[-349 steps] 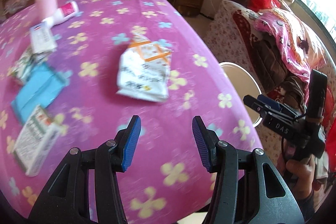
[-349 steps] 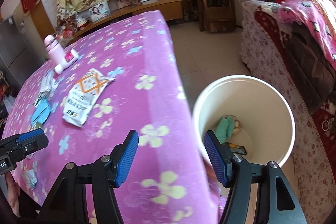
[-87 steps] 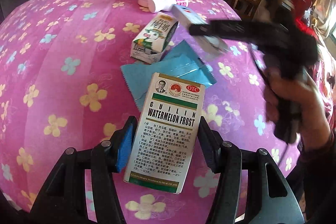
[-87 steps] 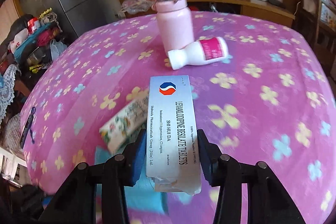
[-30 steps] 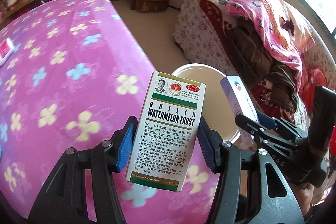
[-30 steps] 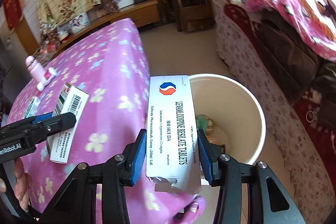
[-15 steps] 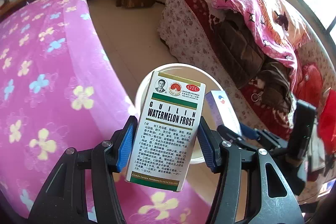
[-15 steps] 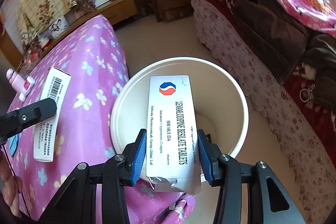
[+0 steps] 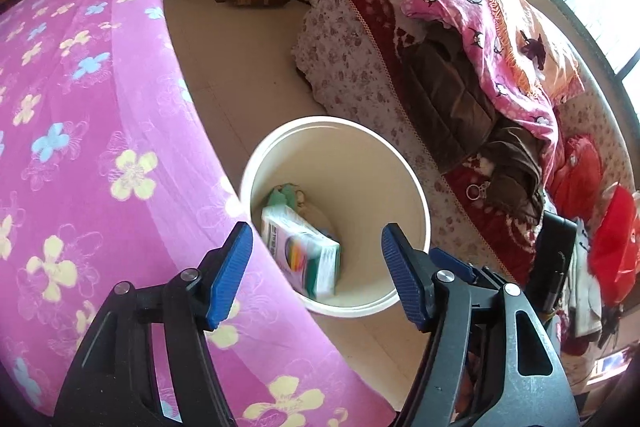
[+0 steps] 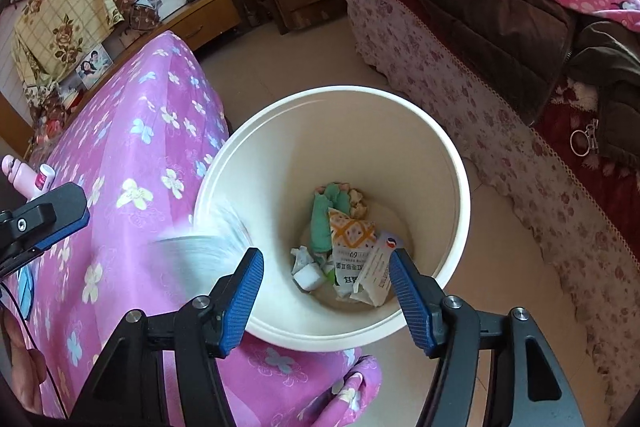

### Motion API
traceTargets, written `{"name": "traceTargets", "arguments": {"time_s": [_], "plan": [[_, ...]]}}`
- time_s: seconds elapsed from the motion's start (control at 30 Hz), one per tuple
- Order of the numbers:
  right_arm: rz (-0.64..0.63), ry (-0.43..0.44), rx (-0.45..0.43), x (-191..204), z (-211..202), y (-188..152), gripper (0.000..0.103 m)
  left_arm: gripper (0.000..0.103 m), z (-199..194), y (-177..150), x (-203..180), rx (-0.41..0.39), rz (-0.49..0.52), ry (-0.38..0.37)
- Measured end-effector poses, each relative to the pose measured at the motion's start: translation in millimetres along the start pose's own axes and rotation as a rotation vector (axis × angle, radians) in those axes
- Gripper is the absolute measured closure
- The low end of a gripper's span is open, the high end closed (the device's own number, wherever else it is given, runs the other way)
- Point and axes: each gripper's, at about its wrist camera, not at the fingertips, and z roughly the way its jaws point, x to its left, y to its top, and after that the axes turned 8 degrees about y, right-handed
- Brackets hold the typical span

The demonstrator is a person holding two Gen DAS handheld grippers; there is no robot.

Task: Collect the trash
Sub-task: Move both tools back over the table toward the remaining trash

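Pink flowered tablecloth fills the left, from nine o'clock down to seven. Next comes the left gripper, jaws opening with nothing between them; its green-and-white box is blurred inside the white bucket, seemingly mid-fall. At three o'clock of it, the right gripper is opening too, empty, its tablet box lying among the trash. Best keep both tongs over the rim until the boxes settle.
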Motion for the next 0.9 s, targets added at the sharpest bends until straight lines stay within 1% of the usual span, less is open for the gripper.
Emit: {"name": "traceTargets", "arguments": {"time_s": [0.13, 0.33, 0.47, 0.7, 0.9], "plan": [[-0.010, 0.007, -0.017, 8.4, -7.7, -1.3, 0.040, 0.037, -8.8, -2.0, 11.0, -0.017, -0.018, 0.028], [-0.053, 0.019, -0.033, 34.5, -16.4, -2.6, 0.040, 0.037, -24.9, -12.0, 33.4, -0.042, -0.017, 0.134], [-0.085, 0.033, -0.038, 55.7, -19.3, -4.2, 0.040, 0.037, -38.7, -21.6, 53.0, -0.058, -0.026, 0.181], [-0.161, 0.062, -0.031, 102.6, -23.0, -9.9, 0.040, 0.037, -66.4, -38.5, 85.8, -0.092, -0.042, 0.257], [-0.238, 0.121, -0.003, 154.0, -20.8, -20.7, 0.040, 0.037, -96.2, -64.2, 127.6, -0.097, -0.065, 0.313]]}}
